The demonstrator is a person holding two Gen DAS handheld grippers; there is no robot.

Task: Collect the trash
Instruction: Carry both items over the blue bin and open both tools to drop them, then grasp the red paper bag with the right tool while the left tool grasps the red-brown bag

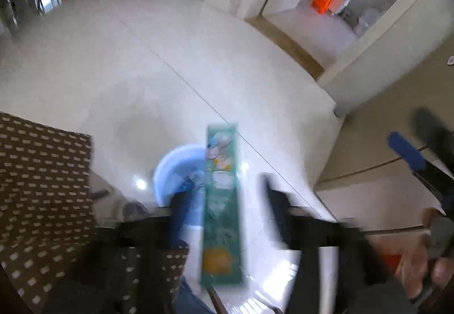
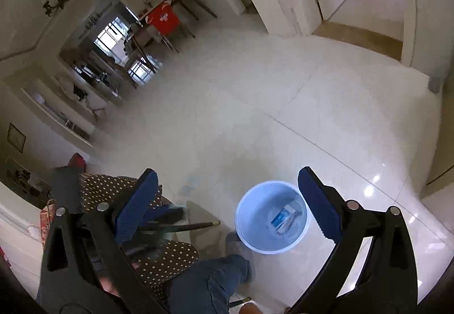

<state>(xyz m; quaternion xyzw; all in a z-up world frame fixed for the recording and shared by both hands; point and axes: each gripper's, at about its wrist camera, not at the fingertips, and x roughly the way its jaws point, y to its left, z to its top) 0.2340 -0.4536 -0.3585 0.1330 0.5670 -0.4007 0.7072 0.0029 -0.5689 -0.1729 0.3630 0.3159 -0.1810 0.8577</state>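
Both tongs stand apart with nothing clamped. Our left tongs (image 1: pixel 224 209) are spread wide, and the long green packet (image 1: pixel 222 200) lies between the fingers without either pad pressing it; through the motion blur it looks free, dropping toward the blue bin (image 1: pixel 181 172) on the white tiled floor (image 1: pixel 170 72) below. We judge the tongs are pointed steeply down over the bin so that the packet falls in rather than beside it. Our right tongs (image 2: pixel 227 200) are fully spread and empty, held off to the side, probably to stay clear of the drop.

Only the left wrist view shows the green packet; the right wrist view does not catch it at all. The right view, which is sharp, gives what the left cannot: the bin's (image 2: pixel 272 217) whole rim and inside, where a small blue-and-white wrapper (image 2: pixel 283 219) already lies on the bottom. It also shows the dotted cushion (image 2: pixel 159 257) and a person's jeans-clad leg (image 2: pixel 215 282) just beside the bin.
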